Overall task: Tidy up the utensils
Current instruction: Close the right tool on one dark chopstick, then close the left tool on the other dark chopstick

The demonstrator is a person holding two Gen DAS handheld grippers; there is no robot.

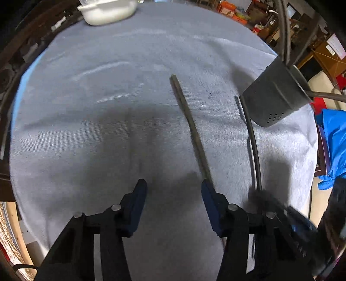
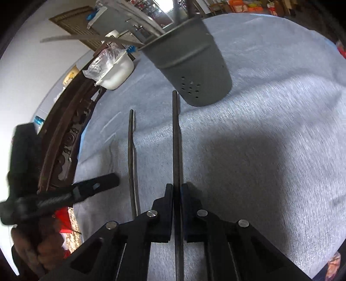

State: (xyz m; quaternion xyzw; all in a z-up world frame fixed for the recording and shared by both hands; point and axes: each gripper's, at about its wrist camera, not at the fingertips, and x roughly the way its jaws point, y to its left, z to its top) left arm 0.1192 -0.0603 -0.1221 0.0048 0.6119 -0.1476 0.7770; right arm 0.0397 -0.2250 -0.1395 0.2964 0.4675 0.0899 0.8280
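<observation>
black two-finger left gripper (image 1: 172, 194) sits nearest the lens in the left wrist view, jaws spread about halfway with only cloth between them, nothing pinched. just right of its right finger lies a thin dark chopstick-like rod (image 1: 190, 127), flat on the pale grey-blue fuzzy tablecloth (image 1: 108, 97), its long axis running away from the gripper and slightly leftward; to take it, the left gripper would need to shift right so the rod falls between the fingers. further right, the black right gripper (image 2: 177, 190) has its jaws pressed together on a second thin dark rod (image 2: 176, 134), whose free end points toward the dark grey perforated utensil holder (image 2: 192, 64). that holder stands near the rod's tip and already carries several long utensils, their kind unclear. at the far left edge of the table a white oval dish (image 1: 108, 10) holds crumpled clear plastic.
</observation>
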